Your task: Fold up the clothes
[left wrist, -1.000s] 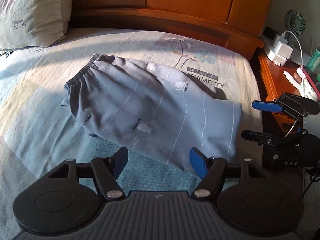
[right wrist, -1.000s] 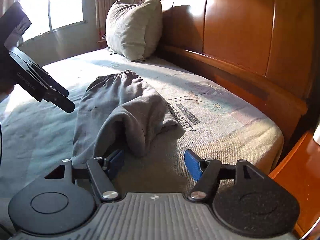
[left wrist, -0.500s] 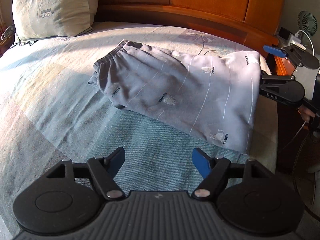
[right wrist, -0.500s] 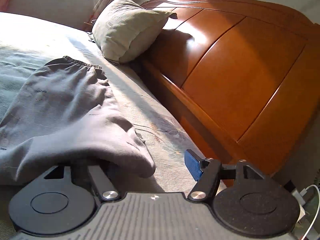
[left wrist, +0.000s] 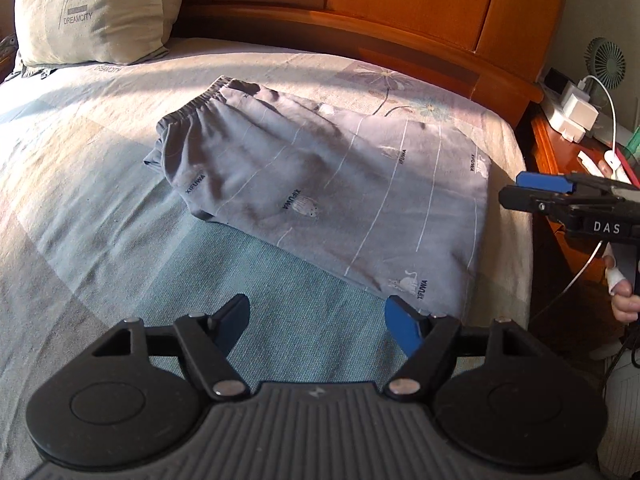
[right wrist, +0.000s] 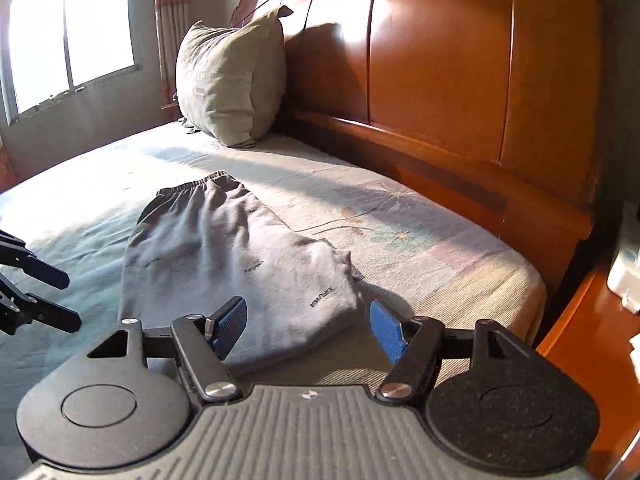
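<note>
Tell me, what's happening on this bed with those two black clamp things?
A person is folding clothes with a two-finger gripper in each hand. A pair of grey printed trousers lies folded on the bed sheet, waistband toward the pillow. Neither gripper holds anything: the left gripper hovers open at the near edge of the trousers, and the right gripper hangs open over the folded end by the bed's side. A nightstand with a small fan stands beside the bed.
</note>
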